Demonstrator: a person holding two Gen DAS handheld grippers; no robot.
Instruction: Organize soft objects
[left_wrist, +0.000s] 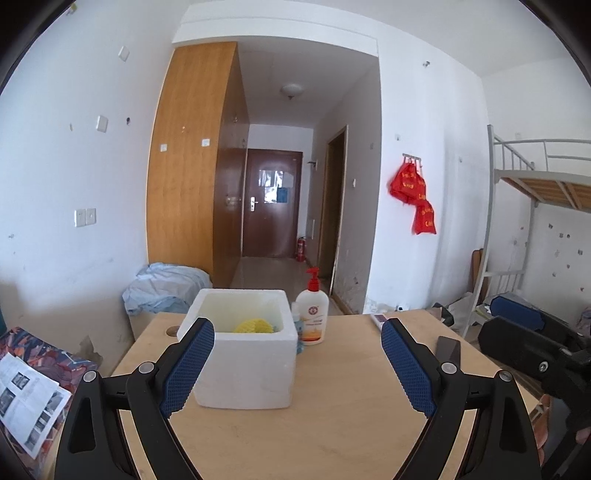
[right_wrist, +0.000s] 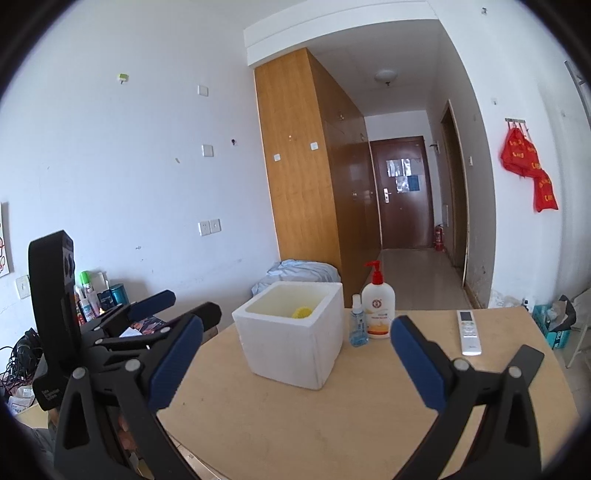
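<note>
Both our left gripper (left_wrist: 297, 363) and right gripper (right_wrist: 297, 363) gape empty; the foam box (right_wrist: 295, 339) by the table's (right_wrist: 332, 424) far edge could slide if nudged.

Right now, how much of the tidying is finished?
Done: a yellow soft thing already lies inside the white foam box. In hand: nothing; the left claw and right claw both stand open and empty. Left: no other soft item shows on the table.
</note>
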